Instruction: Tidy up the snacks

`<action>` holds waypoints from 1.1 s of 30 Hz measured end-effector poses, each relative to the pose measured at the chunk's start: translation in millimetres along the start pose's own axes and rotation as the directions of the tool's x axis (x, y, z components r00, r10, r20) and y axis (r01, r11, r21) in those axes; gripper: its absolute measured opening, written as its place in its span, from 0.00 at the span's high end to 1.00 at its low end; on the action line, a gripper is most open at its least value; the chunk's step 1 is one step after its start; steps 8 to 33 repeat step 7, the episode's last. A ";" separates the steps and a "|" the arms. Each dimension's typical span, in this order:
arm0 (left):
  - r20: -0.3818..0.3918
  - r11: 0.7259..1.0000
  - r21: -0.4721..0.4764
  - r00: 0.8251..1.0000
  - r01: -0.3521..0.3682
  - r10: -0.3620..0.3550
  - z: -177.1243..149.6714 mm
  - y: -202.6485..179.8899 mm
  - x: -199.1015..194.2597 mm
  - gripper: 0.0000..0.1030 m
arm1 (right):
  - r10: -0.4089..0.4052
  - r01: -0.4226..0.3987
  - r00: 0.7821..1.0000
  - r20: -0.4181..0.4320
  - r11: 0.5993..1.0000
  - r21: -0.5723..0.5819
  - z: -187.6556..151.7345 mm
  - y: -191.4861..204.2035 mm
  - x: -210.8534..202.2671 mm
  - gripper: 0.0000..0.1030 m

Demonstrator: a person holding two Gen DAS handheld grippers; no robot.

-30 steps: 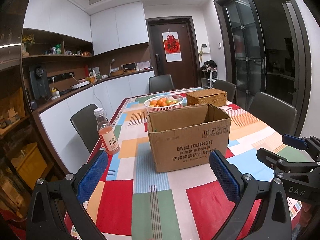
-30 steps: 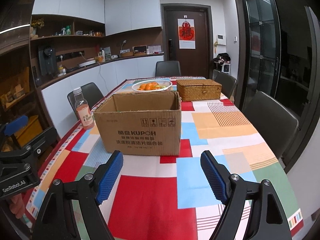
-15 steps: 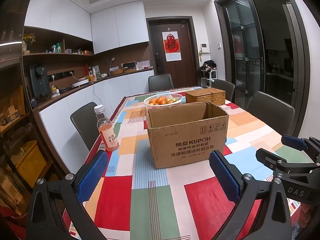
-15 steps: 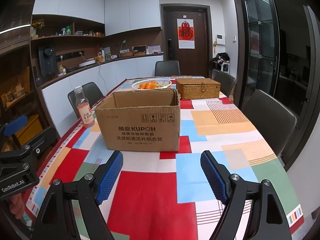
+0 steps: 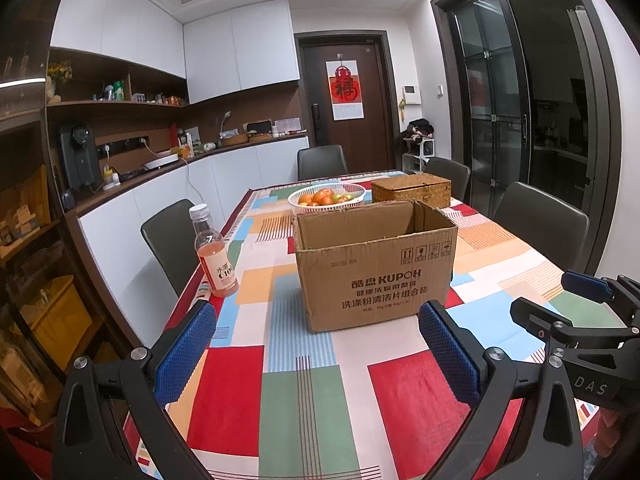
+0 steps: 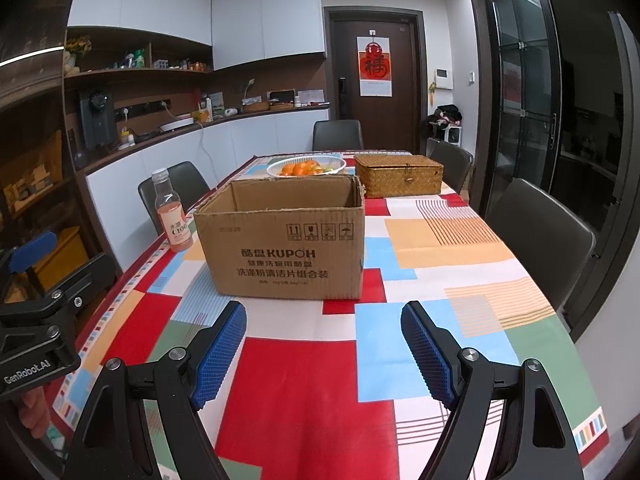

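Left wrist view: the left hand-held gripper [image 5: 318,354] occupies the bottom of the frame, released, with its blue textured pads [image 5: 186,350] spread wide and nothing between them. It hangs above the table [image 5: 300,400], which is covered with a cloth of red, green, blue and orange blocks. An open brown cardboard box printed with KUPOH [image 5: 376,264] stands at frame centre, flaps open at the top; its contents cannot be seen. A clear plastic bottle of pink drink with a white cap [image 5: 214,254] stands upright at centre left, near the table's left edge and apart from the box. Behind the box, a white basket of orange and red fruit [image 5: 326,198] sits just left of a lidded woven wicker box [image 5: 412,190]. The right hand-held gripper [image 5: 584,320] shows at the lower right edge.

Right wrist view: the right hand-held gripper [image 6: 324,350] fills the bottom of the frame, likewise released and empty, above the table [image 6: 304,392]. The cardboard box [image 6: 284,240] stands at centre, the bottle [image 6: 172,212] left of it, close beside but not touching. The fruit basket [image 6: 306,166] and wicker box [image 6: 400,176] lie behind, upper centre. The left hand-held gripper [image 6: 36,312] appears at the left edge.
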State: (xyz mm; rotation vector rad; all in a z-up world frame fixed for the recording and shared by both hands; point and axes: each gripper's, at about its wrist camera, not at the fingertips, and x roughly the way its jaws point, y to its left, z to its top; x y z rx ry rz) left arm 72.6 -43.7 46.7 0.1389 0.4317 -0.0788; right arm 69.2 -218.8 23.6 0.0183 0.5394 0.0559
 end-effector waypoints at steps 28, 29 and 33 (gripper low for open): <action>-0.012 1.000 -0.005 1.000 0.007 -0.007 -2.1 1.0 0.9 0.00 | 0.000 0.000 1.000 -0.005 1.000 -0.001 0.4 -0.5 1.3 0.22; -0.012 1.000 -0.005 1.000 0.007 -0.007 -2.1 1.0 0.9 0.00 | 0.000 0.000 1.000 -0.005 1.000 -0.001 0.4 -0.5 1.3 0.22; -0.012 1.000 -0.005 1.000 0.007 -0.007 -2.1 1.0 0.9 0.00 | 0.000 0.000 1.000 -0.005 1.000 -0.001 0.4 -0.5 1.3 0.22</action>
